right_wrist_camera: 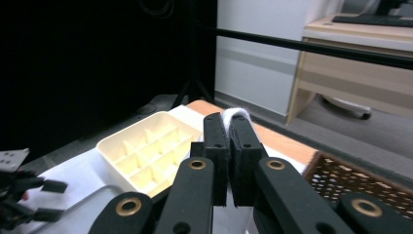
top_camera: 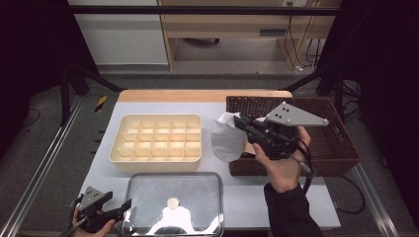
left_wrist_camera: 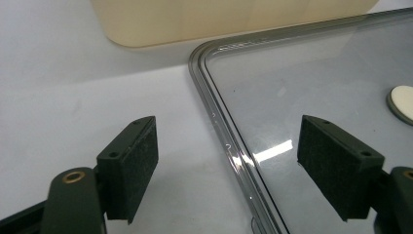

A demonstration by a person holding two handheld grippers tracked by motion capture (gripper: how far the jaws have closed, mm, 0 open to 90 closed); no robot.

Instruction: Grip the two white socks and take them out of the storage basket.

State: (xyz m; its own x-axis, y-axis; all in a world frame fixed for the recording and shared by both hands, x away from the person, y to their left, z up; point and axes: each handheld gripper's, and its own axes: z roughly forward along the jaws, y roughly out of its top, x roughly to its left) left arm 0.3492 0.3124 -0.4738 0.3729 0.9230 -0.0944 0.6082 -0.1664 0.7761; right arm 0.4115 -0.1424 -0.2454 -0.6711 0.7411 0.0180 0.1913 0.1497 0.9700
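My right gripper (top_camera: pixel 240 124) is clamped on a white cloth (top_camera: pixel 226 138), held up between basket (top_camera: pixel 341 148) and tray (top_camera: pixel 156 142), at 9 o'clock from the basket; left gripper (left_wrist_camera: pixel 226 170) sits with jaws apart at the lid's (top_camera: pixel 173 202) 9 o'clock edge. Pickup looks done, I'd say; placing the cloth in a tray cell remains, every cell bare.

Cream divided tray (top_camera: pixel 157 141) sits on the white bench (top_camera: pixel 257 195), its compartments bare. Just in front of it a clear lid (top_camera: pixel 173 202) lies flat with a round pale knob (top_camera: pixel 173 202) at its centre; light glares off the near edge. Dark wicker basket (top_camera: pixel 333 143) stands at the bench's right side, near the far edge. Wooden strip (top_camera: pixel 202 95) runs along the far bench edge. Wooden desk (top_camera: pixel 237 24) and cables (top_camera: pixel 301 49) behind. Grey floor (top_camera: pixel 44 163) around.
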